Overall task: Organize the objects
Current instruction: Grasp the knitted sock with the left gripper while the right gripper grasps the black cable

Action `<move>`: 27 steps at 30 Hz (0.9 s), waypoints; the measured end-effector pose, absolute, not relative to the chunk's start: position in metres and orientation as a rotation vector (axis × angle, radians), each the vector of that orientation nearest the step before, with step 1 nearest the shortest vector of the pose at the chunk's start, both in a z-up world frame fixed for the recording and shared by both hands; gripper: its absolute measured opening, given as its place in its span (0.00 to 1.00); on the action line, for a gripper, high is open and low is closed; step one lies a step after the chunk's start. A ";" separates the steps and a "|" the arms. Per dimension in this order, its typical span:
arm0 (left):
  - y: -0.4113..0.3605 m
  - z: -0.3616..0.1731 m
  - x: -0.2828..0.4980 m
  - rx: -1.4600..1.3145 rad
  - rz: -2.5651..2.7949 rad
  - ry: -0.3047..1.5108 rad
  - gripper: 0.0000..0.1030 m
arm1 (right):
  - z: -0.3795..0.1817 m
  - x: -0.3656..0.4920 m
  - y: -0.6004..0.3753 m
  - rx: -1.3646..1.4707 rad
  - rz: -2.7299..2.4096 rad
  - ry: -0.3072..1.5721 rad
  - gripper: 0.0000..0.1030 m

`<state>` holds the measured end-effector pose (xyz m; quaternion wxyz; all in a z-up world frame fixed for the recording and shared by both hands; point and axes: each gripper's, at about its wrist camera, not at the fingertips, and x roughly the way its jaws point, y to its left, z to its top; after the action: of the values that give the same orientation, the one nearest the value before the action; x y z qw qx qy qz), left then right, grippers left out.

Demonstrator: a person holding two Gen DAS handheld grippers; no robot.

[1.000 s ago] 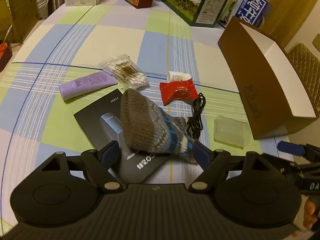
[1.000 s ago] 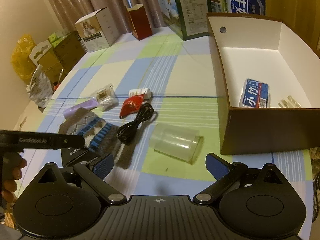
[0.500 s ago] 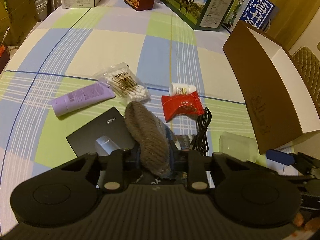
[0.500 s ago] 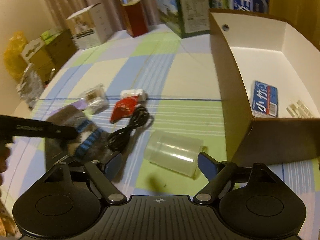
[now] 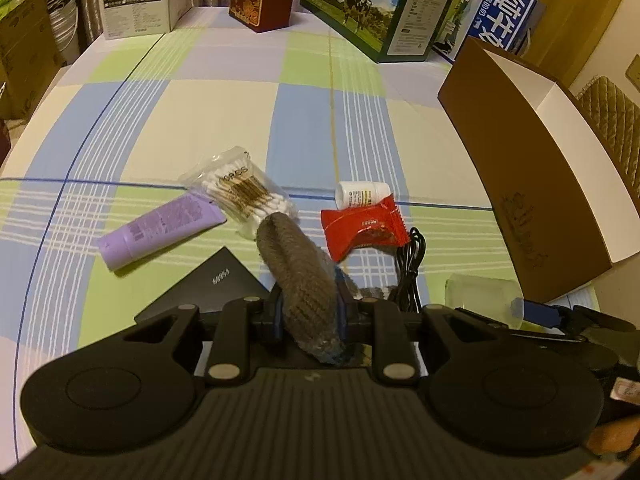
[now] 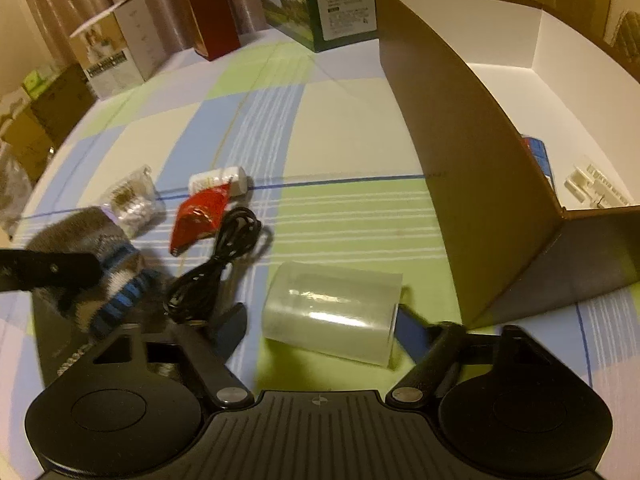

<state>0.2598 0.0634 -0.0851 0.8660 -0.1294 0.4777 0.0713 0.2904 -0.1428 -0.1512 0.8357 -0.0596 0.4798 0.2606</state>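
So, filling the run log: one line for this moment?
left gripper: shut on sock | right gripper: closing around clear cup | box: waiting

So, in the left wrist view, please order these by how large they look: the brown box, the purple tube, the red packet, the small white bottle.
1. brown box
2. purple tube and red packet: too alike to rank
3. small white bottle

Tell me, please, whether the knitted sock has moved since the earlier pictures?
Yes. The knitted sock, pinched in the left gripper, now stands up off the black booklet it lay across.
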 end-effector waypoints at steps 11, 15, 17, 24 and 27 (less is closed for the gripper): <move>0.057 -0.070 0.258 -0.254 0.089 0.971 0.16 | -0.140 0.283 -0.165 -0.045 0.621 1.091 0.02; 0.058 -0.063 0.252 -0.255 0.089 0.955 0.16 | -0.126 0.275 -0.169 -0.063 0.651 1.032 0.28; 0.061 -0.060 0.251 -0.254 0.101 0.949 0.15 | -0.119 0.272 -0.169 -0.081 0.658 0.989 0.55; 0.082 -0.034 0.240 -0.280 0.147 0.876 0.15 | -0.114 0.264 -0.162 -0.103 0.730 0.962 0.56; 0.091 -0.019 0.232 -0.294 0.174 0.834 0.15 | -0.119 0.264 -0.154 -0.104 0.740 0.973 0.56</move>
<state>0.2316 0.0909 -0.0189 0.9002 -0.1422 0.4029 0.0841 0.2641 -0.1535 -0.1191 0.8177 -0.0487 0.4565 0.3472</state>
